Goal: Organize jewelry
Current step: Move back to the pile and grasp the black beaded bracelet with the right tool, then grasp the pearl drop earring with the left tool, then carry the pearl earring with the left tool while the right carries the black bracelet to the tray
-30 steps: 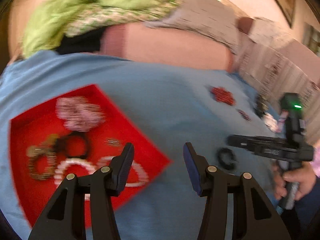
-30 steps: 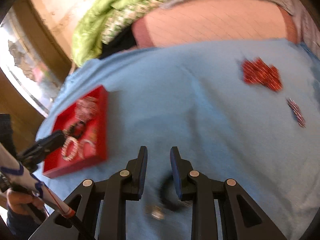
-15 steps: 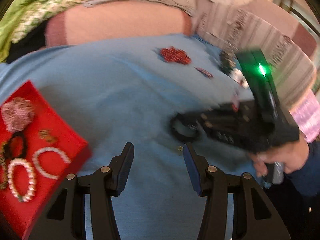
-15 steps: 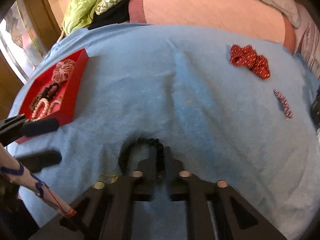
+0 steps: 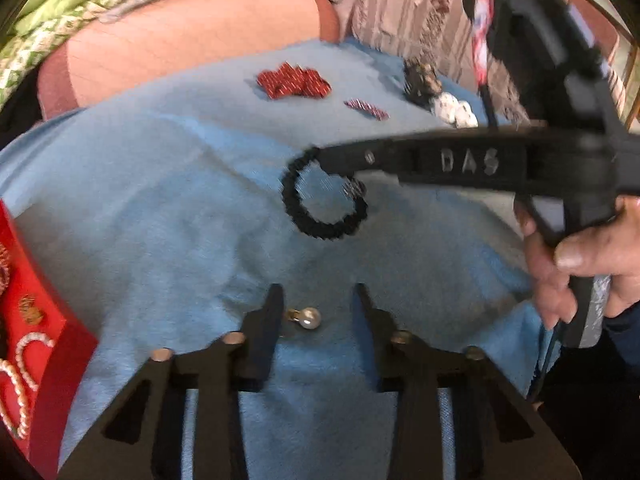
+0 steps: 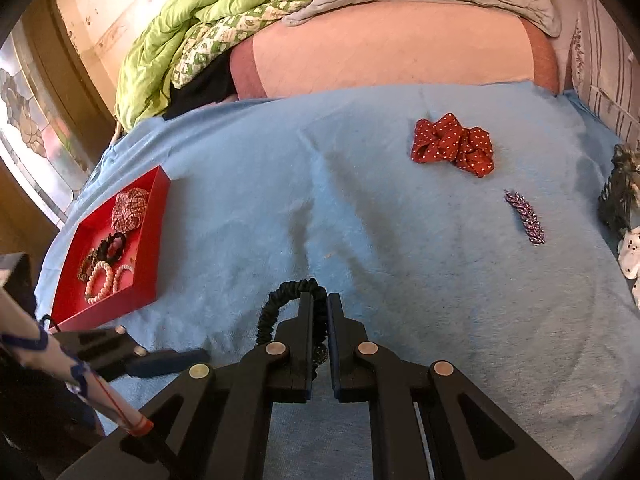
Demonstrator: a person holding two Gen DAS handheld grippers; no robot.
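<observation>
Meanwhile the right gripper (image 6: pixel 319 312) pinches a black coiled elastic bracelet (image 6: pixel 280 300) on the blue fleece blanket (image 6: pixel 400 240); just beside that bracelet, the left gripper's (image 5: pixel 318 300) jaws are closing around a gold-clasped pearl earring (image 5: pixel 308 317), pads not yet touching it.

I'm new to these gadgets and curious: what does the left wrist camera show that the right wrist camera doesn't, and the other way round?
Only the left view: a pearl earring on the cloth between the closing fingers of the left gripper, not yet pinched, and the hand holding the other tool.

Only the right view: a stained-glass window.

Both: the right gripper shut on the black bracelet, the red tray, red scrunchie and blue cloth.
</observation>
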